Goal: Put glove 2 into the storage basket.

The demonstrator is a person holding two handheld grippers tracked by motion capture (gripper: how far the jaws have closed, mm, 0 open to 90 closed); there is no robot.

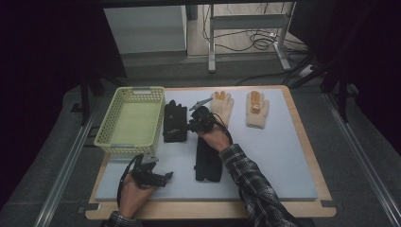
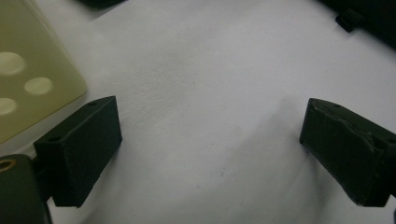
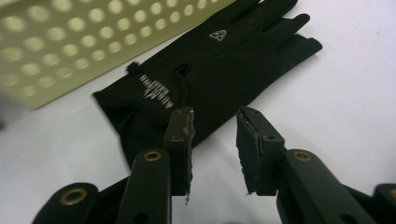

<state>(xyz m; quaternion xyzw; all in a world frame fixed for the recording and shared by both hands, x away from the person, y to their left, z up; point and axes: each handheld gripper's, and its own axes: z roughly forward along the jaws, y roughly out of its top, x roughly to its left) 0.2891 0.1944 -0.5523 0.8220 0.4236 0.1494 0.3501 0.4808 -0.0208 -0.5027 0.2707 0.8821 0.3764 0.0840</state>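
Hovering over the mat [image 1: 274,156], the right gripper [image 3: 214,122] points at a black glove [image 3: 205,79] lying beside the yellow basket [image 1: 108,124]; its jaws stand narrowly apart with nothing between them, their tips just at the glove's cuff edge. A second black glove [image 1: 208,163] lies under the right forearm, nearer the person. Two cream gloves [image 1: 257,111] rest at the mat's far side. The left gripper [image 2: 210,144] sits low by the basket's near corner, jaws wide and empty.
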